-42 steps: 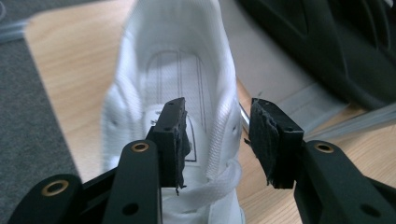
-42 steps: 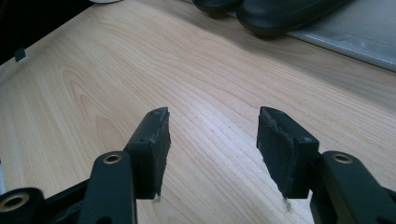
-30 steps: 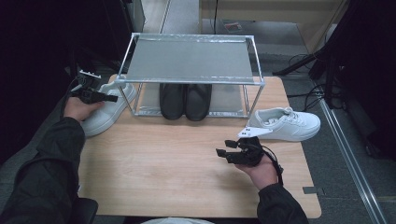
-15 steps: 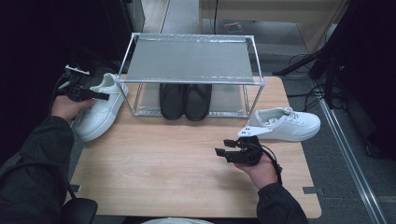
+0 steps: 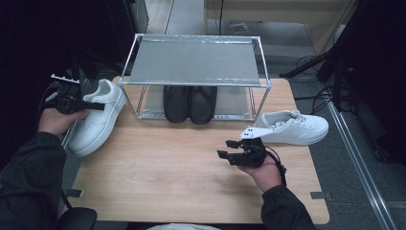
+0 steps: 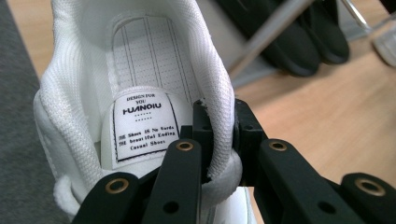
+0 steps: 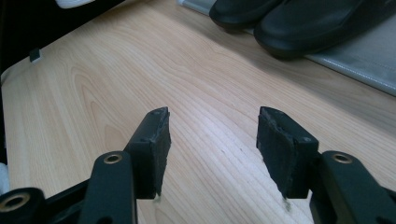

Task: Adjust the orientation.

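At far left: left gripper (image 5: 88, 105) pinches the white sneaker (image 5: 98, 117) by its heel collar (image 6: 219, 121), one jaw inside, one outside.
Sneaker look: white, lace-up, label printed on the insole.
Near right: right gripper (image 7: 212, 135) hangs spread over the bare table (image 5: 167, 167), gripping nothing.

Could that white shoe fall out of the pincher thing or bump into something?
It might. The left gripper pinches only the thin padded collar of the white shoe, so the heavy sole could swing or slip free. The shoe is close to the metal rack, so its toe could knock the rack's leg. It also hangs by the table edge, so a drop might land on the floor instead.
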A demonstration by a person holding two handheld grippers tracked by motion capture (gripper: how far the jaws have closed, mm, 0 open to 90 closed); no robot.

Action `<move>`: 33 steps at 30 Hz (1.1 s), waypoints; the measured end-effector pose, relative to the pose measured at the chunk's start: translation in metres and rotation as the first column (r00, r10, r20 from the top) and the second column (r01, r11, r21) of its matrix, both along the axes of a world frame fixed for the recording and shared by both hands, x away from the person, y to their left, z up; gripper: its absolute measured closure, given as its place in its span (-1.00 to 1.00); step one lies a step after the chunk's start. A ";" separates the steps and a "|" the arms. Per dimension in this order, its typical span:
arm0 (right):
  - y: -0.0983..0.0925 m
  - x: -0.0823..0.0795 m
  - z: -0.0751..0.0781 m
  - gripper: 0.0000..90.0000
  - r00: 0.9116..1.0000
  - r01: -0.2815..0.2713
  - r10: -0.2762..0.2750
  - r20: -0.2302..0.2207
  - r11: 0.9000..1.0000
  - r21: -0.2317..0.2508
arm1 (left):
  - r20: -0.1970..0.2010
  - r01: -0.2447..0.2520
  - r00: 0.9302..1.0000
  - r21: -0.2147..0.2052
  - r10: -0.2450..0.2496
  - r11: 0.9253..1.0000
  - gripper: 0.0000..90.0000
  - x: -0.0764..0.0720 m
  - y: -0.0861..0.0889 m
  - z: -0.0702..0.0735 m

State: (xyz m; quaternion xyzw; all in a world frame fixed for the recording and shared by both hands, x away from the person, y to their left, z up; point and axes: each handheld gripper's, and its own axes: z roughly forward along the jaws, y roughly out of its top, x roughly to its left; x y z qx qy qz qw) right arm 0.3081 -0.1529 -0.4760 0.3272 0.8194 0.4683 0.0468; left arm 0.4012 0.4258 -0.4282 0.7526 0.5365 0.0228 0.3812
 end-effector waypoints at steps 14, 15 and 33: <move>0.010 0.006 0.005 0.00 0.999 -0.033 0.033 0.008 0.999 0.010 | 0.007 0.020 1.000 0.032 -0.020 0.999 0.85 -0.053 -0.017 0.001; 0.011 0.007 0.005 0.00 0.999 -0.036 0.035 0.008 0.999 0.011 | 0.015 0.020 1.000 0.036 -0.021 0.999 0.84 -0.057 -0.018 0.002; 0.032 0.011 0.006 0.00 0.996 -0.090 0.090 0.012 0.996 0.001 | 0.042 0.064 0.997 -0.026 -0.063 0.998 0.84 -0.111 -0.048 0.009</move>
